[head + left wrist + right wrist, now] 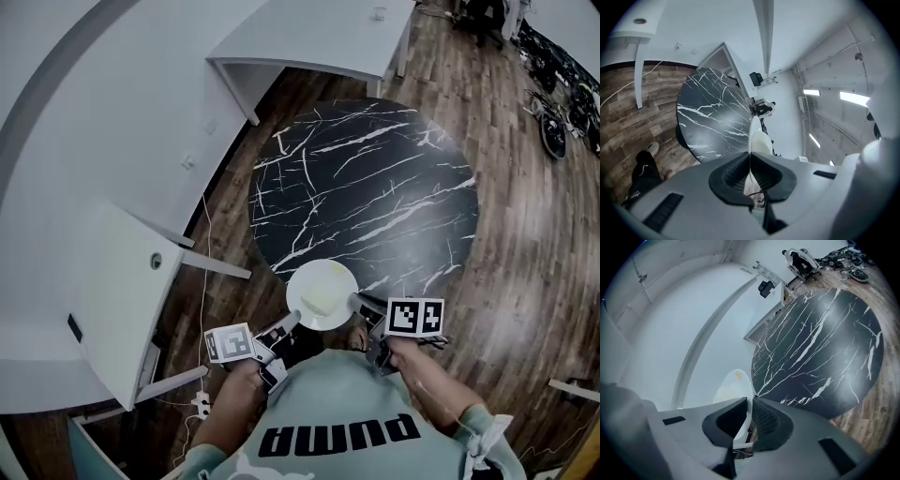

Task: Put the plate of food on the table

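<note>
- The plate (322, 294) was round, so it had no long side. It was held flat with its face up, and the food (320, 302), a pale yellowish patch, lay near its middle.
- The plate was at the near edge of the round black table (375, 178) with white veins. In the head view its far part overlapped the rim of the table, and its near part was over the wooden floor (525, 244). Whether it touched the table top I could not tell.
- The left gripper (289, 322) had hold of the plate at its near-left rim. Its jaws were almost together — only the thin rim stood between the pads, and the left gripper view showed the plate edge-on, running away from them.
- The right gripper (362, 304) had hold of the near-right rim in the same way: the jaws were almost closed, with the white rim pressed between the dark pads.
- So the plate lay between the two grippers and just ahead of them. Each one pointed inward and forward, toward the plate and the table behind it.
- The left hand (246, 375) and the right hand (412, 361) held the grippers close to the person's body.
- Beyond the table stood a white desk (319, 37), well apart from the plate.
</note>
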Action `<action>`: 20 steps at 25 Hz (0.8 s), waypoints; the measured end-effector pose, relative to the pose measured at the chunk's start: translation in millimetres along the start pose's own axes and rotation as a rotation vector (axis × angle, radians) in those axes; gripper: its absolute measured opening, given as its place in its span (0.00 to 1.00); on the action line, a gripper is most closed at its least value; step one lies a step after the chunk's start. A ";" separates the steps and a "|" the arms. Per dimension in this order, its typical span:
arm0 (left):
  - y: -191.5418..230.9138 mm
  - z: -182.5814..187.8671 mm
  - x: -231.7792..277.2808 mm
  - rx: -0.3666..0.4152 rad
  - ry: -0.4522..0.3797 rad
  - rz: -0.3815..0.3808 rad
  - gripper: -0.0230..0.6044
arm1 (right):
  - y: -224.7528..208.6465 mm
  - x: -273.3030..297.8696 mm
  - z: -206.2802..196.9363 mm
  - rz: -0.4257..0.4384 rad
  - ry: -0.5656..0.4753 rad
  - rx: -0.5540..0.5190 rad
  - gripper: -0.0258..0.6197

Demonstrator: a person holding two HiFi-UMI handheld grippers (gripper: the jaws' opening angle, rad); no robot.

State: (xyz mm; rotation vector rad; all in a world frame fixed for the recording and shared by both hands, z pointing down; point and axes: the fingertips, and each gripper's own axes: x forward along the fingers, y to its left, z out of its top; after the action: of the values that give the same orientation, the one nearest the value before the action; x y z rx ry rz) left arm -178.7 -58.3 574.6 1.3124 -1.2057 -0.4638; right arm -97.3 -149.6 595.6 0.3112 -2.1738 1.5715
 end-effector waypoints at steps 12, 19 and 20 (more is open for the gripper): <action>21.2 70.5 17.9 0.030 0.189 -0.041 0.06 | 2.6 42.4 31.7 -0.114 -0.126 0.108 0.09; 51.9 118.3 7.3 0.050 0.243 -0.033 0.06 | 11.2 93.4 39.7 -0.159 -0.161 0.142 0.10; 55.4 123.6 10.9 0.052 0.263 -0.039 0.06 | 9.7 97.4 42.5 -0.173 -0.174 0.148 0.10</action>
State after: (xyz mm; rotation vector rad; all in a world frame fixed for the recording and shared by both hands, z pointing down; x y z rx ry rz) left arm -300.0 -111.2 605.5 1.3961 -0.9801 -0.2787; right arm -196.2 -179.4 622.3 0.6877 -2.0946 1.6623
